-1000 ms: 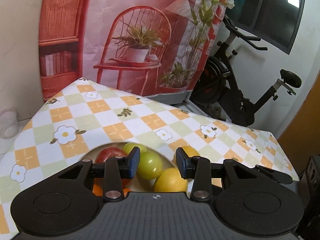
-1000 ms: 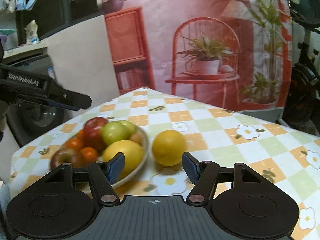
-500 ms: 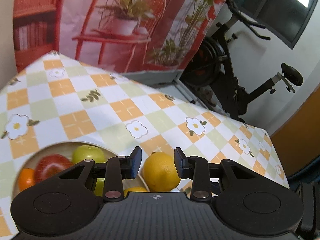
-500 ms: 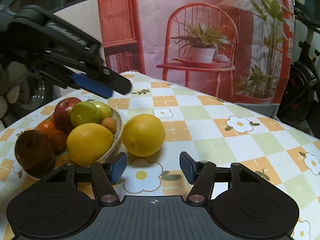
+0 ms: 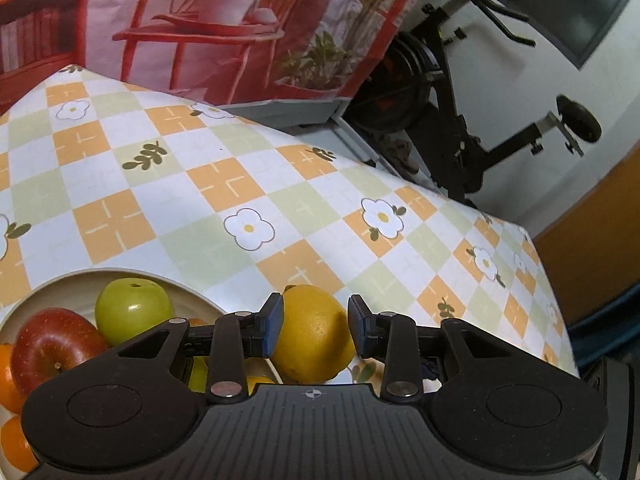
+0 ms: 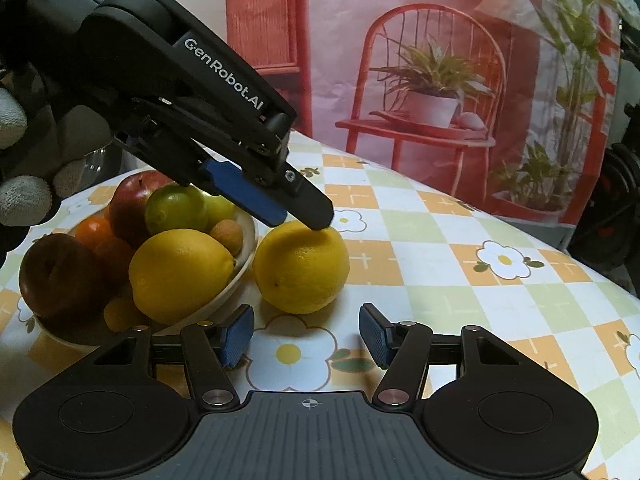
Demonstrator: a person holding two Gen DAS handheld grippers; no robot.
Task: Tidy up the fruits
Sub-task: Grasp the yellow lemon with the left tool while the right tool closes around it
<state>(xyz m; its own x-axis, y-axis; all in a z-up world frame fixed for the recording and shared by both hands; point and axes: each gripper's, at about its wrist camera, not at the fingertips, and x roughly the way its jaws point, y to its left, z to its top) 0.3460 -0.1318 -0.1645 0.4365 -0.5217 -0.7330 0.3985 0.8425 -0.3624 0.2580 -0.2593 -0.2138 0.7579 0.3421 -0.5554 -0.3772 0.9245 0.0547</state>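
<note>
A yellow lemon [image 6: 300, 272] lies on the checked tablecloth just right of a cream bowl [image 6: 245, 264]. The bowl holds another lemon [image 6: 180, 272], a green apple [image 6: 176, 208], red apples and oranges. My left gripper [image 6: 300, 216] comes down from the upper left, and one fingertip rests on top of the loose lemon. In the left wrist view its jaws [image 5: 316, 328] stand narrowly apart above that lemon [image 5: 312, 340], pads off its sides. My right gripper [image 6: 306, 338] is open, low over the cloth, just short of the lemon.
A gloved hand [image 6: 20, 196] holds the left gripper at the far left. A printed backdrop with a red chair [image 6: 432, 80] hangs behind the table. An exercise bike [image 5: 460, 120] stands past the table's far right edge [image 5: 556, 288].
The left gripper swung from over the bowl to over the loose lemon, tilting down, and its jaws narrowed a little. The right gripper moved closer to the lemon with its jaws slightly narrower.
</note>
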